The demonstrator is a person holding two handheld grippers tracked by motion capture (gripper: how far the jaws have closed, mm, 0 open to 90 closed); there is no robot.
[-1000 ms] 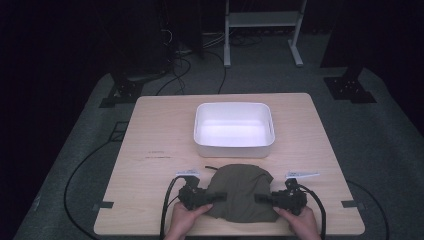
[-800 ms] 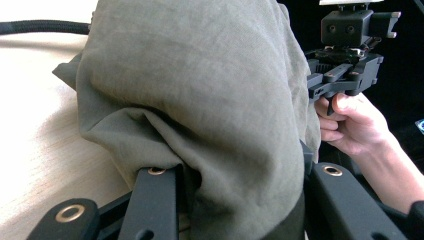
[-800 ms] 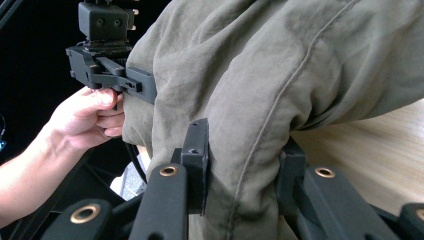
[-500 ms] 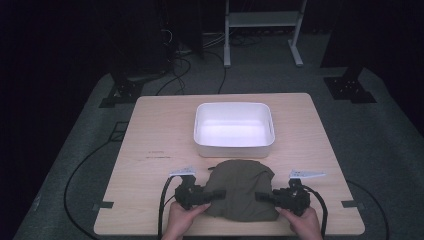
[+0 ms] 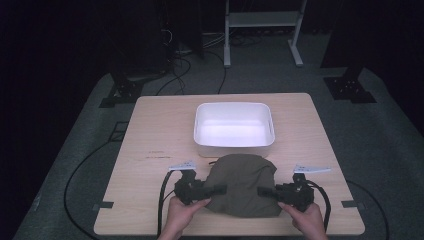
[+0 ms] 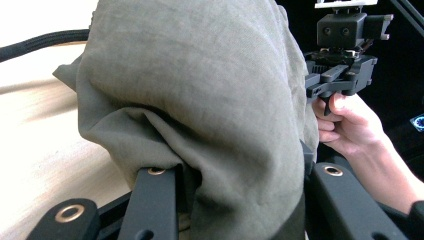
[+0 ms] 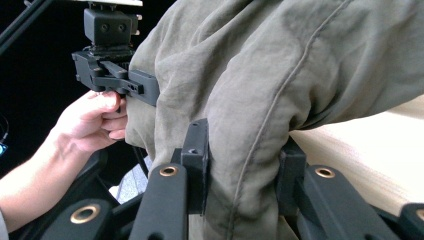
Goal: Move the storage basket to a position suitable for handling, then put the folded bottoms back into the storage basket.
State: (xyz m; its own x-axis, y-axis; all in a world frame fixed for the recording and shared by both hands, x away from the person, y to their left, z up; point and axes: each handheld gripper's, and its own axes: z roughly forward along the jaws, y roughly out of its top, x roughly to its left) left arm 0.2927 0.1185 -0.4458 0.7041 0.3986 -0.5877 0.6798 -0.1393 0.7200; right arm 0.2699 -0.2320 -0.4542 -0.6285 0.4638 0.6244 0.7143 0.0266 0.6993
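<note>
An olive-green cloth (image 5: 243, 185) hangs bunched between my two grippers over the near part of the wooden table (image 5: 165, 130). My left gripper (image 5: 223, 190) is shut on the cloth's left side, my right gripper (image 5: 260, 190) on its right side. In the left gripper view the cloth (image 6: 200, 90) bulges over the left gripper (image 6: 240, 175), whose jaws pinch a thick fold. In the right gripper view the right gripper (image 7: 245, 150) clamps a seamed fold of the cloth (image 7: 280, 65). Just beyond the cloth stands a white bin (image 5: 234, 125), nothing in it.
Cables (image 5: 162, 200) trail from both grippers off the table's near edge. A white shelf frame (image 5: 262, 30) and dark stands sit on the floor behind the table. Bare tabletop lies left and right of the bin.
Both hands have risen a little with the cloth, which now hangs higher off the table. Both grips are unchanged.
</note>
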